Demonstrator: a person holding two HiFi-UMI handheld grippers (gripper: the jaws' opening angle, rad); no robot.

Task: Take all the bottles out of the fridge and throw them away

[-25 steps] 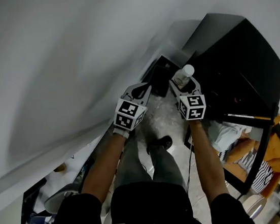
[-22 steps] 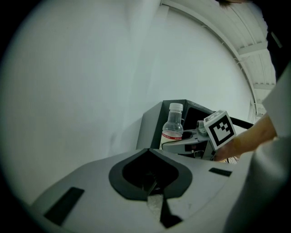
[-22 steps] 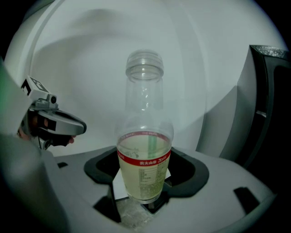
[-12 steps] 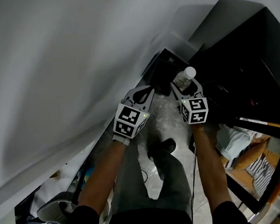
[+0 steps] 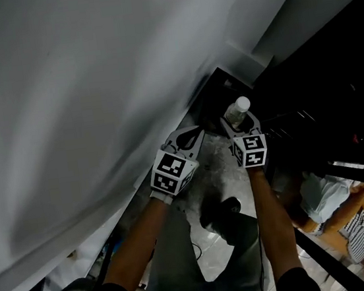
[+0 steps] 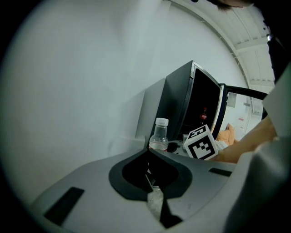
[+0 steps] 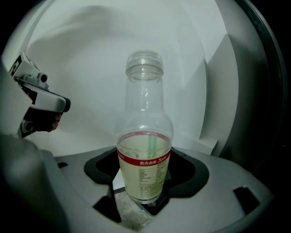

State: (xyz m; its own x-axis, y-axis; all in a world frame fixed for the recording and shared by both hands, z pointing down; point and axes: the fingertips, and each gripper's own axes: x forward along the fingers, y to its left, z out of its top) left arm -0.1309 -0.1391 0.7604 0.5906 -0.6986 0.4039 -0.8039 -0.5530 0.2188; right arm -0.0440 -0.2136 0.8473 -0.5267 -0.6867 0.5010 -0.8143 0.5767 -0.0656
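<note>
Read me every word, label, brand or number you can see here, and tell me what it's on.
Bottle, red band of its label: white characters, too blurred to read.
Same label, print below the band: too small to read.
Left tongs, cube: square patterns only, no words.
Right tongs, cube: the same.

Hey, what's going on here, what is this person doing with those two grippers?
A person holds a gripper in each hand. The right gripper is shut on a clear bottle, held upright, with a white cap and some pale liquid in it. The left gripper is shut and empty, just beside it. A black fridge stands ahead of them against a white wall.
</note>
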